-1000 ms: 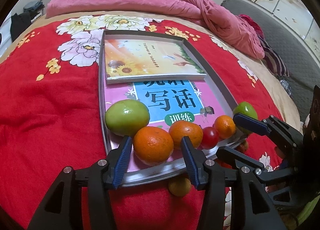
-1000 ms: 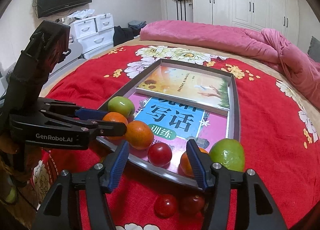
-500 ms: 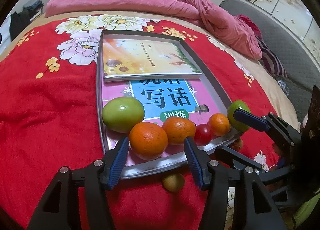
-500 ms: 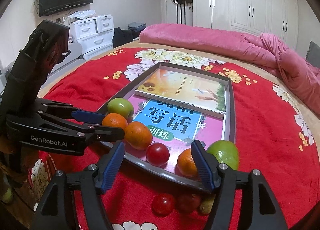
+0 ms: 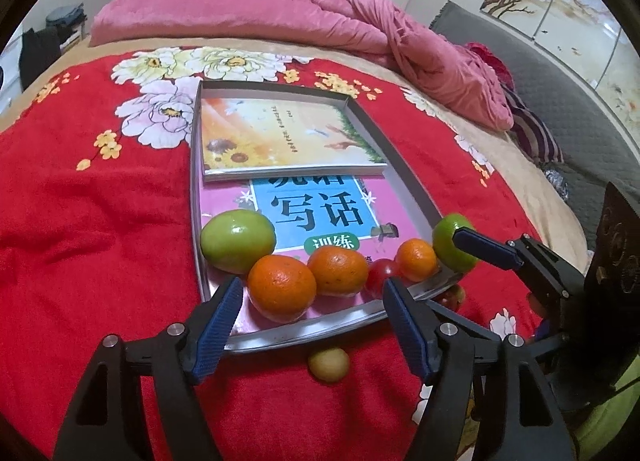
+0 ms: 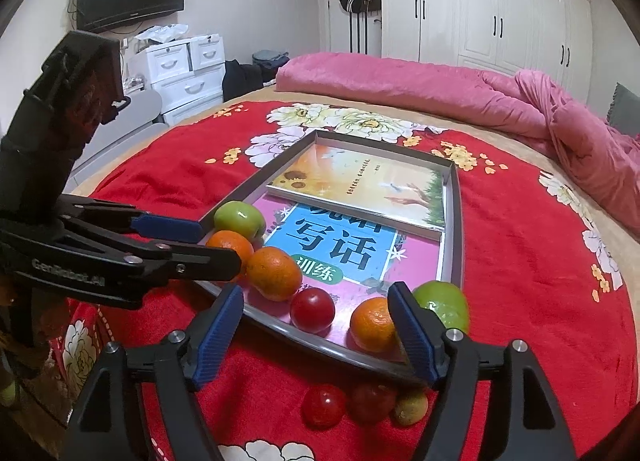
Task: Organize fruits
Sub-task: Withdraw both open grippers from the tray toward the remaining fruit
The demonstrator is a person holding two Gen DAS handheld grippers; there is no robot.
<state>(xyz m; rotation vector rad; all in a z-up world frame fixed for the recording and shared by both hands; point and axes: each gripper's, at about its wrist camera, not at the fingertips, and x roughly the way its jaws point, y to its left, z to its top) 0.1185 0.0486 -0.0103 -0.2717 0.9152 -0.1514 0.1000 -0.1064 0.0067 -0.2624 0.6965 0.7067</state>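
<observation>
Fruits lie in a row along the near edge of the shallow grey metal tray (image 5: pixel 412 181): a green round fruit (image 5: pixel 238 241), two oranges (image 5: pixel 282 287) (image 5: pixel 338 271), a red tomato (image 5: pixel 380 277), a small orange (image 5: pixel 416 259). The left gripper (image 5: pixel 312 325) hovers open just before the glossy nearest orange, holding nothing. The right gripper (image 6: pixel 316 331) gapes empty above the tray's near rim. Two red tomatoes (image 6: pixel 324 405) (image 6: pixel 372 401) and a small yellowish fruit (image 5: pixel 329 364) sit on the red floral blanket (image 5: pixel 100 221).
</observation>
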